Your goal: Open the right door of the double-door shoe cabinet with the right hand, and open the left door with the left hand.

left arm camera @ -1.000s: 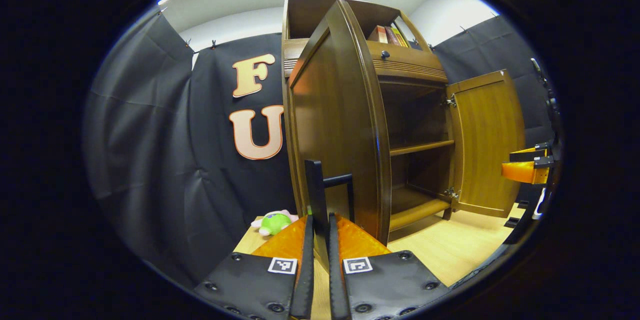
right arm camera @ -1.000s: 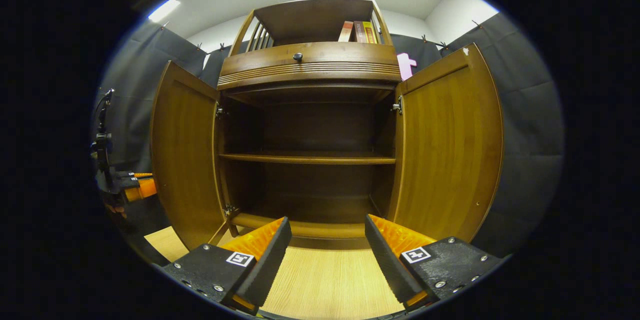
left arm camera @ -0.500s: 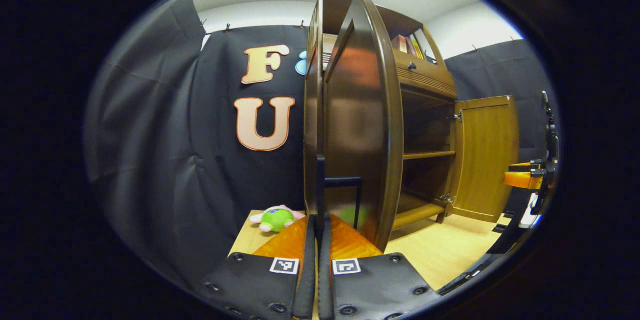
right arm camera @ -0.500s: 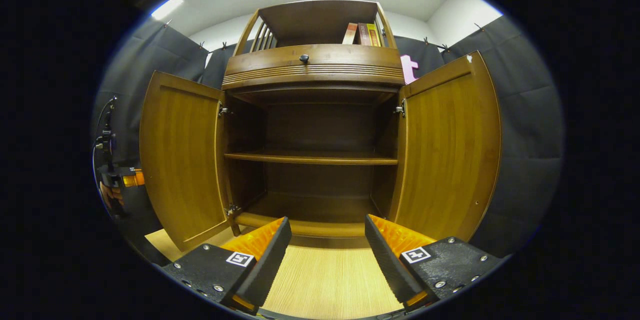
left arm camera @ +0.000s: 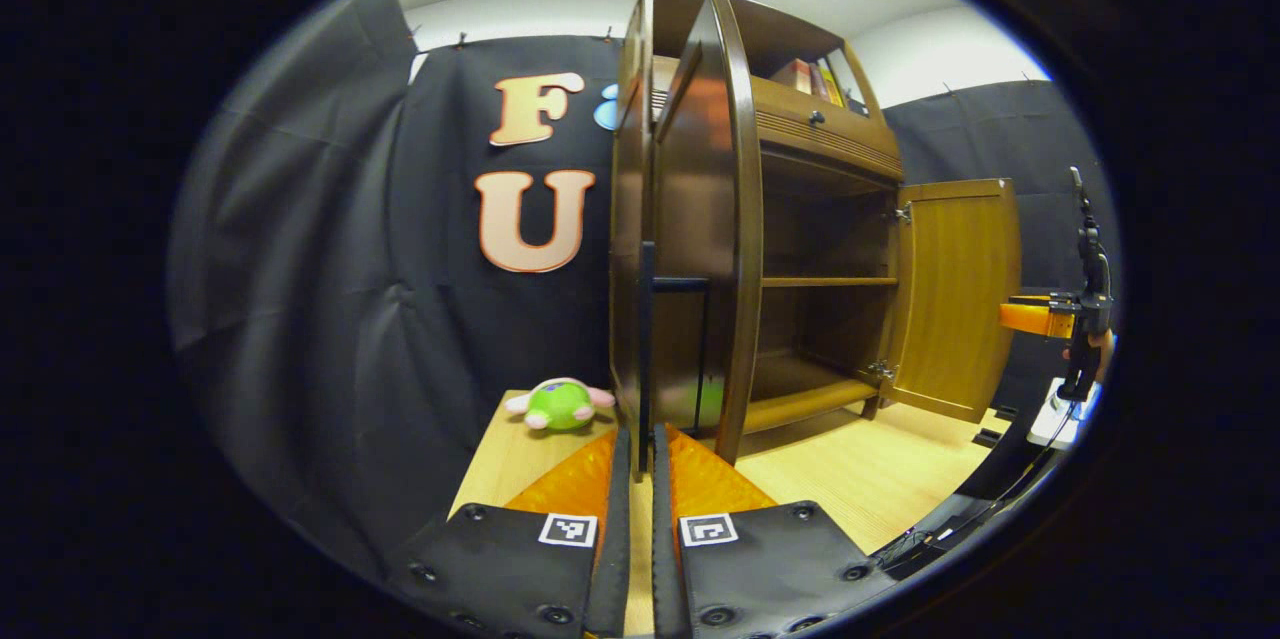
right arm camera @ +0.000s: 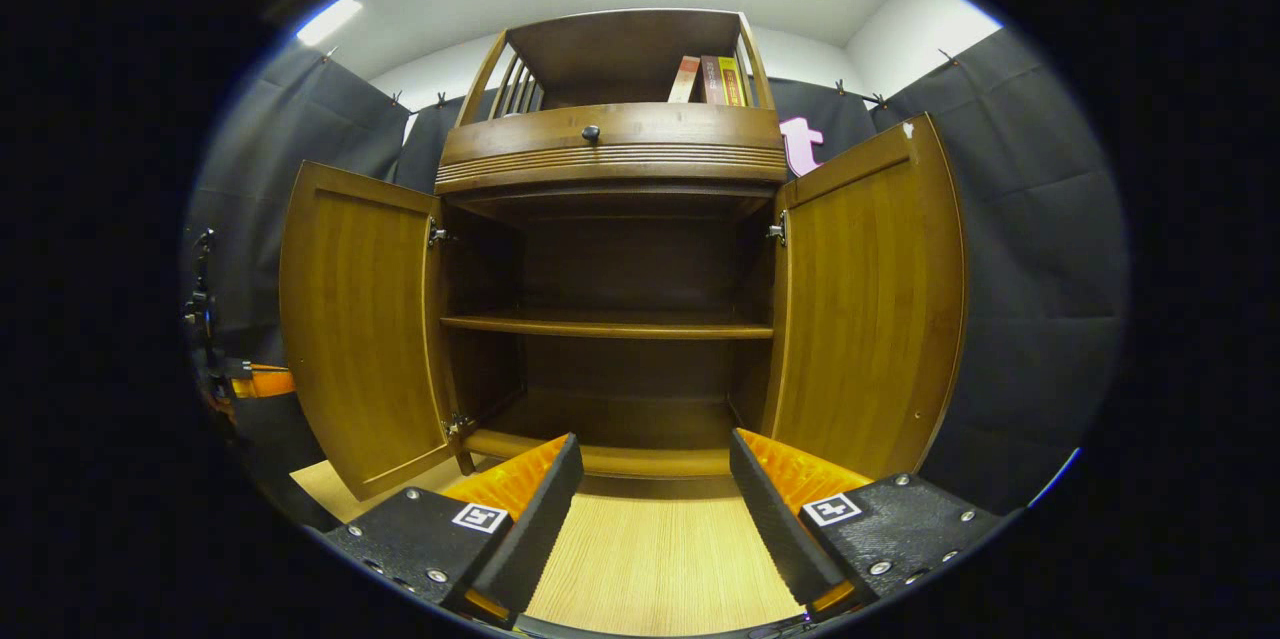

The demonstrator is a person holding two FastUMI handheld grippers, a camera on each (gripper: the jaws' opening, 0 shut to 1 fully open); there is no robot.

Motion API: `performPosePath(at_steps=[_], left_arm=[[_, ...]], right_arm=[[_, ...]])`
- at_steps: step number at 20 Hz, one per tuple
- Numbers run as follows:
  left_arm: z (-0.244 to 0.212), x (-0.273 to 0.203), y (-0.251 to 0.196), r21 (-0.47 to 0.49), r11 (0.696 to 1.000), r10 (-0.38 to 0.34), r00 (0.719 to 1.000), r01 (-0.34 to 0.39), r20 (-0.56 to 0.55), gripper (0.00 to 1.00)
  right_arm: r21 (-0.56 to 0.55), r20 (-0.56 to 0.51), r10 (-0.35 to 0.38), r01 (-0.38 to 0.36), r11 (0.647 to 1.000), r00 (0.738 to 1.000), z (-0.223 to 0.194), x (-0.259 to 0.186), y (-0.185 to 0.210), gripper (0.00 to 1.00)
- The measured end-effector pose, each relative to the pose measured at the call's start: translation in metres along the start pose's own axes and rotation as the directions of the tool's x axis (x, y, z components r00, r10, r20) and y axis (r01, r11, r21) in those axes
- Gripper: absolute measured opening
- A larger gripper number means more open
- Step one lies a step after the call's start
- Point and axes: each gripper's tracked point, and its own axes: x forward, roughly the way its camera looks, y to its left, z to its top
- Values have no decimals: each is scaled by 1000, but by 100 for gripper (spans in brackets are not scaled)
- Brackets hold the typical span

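Left gripper view, my left gripper pinching the left door's handle, right gripper spread before the shoe cabinet, both doors swung wide.

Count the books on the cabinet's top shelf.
3, standing side by side at the right end of the open top shelf: books, above the drawer. The side rail may hide more.

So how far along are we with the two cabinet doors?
Both look open. In the right gripper view the right door and left door stand swung wide, the shelves exposed. The right gripper hangs open in front, holding nothing. The left gripper has its jaws closed on the left door's black handle. Left: let go of the handle.
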Motion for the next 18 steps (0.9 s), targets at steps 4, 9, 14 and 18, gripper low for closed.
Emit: performPosePath(at_steps=[4,9,14,18], left_arm=[[43,-30,-31,-39,986,168,979,-165,111,11],[72,-16,-114,-68,978,206,957,-196,205,3],[79,-1,-170,-84,972,234,942,-220,240,15],[66,21,-213,-104,983,170,967,-152,190,35]], right_arm=[[5,8,32,-32,999,999,1,4,-7,92],[16,14,110,-110,994,994,12,1,-13,92],[8,21,152,-153,988,988,13,-13,-25,92],[49,28,168,-169,984,985,12,-23,-29,92]])
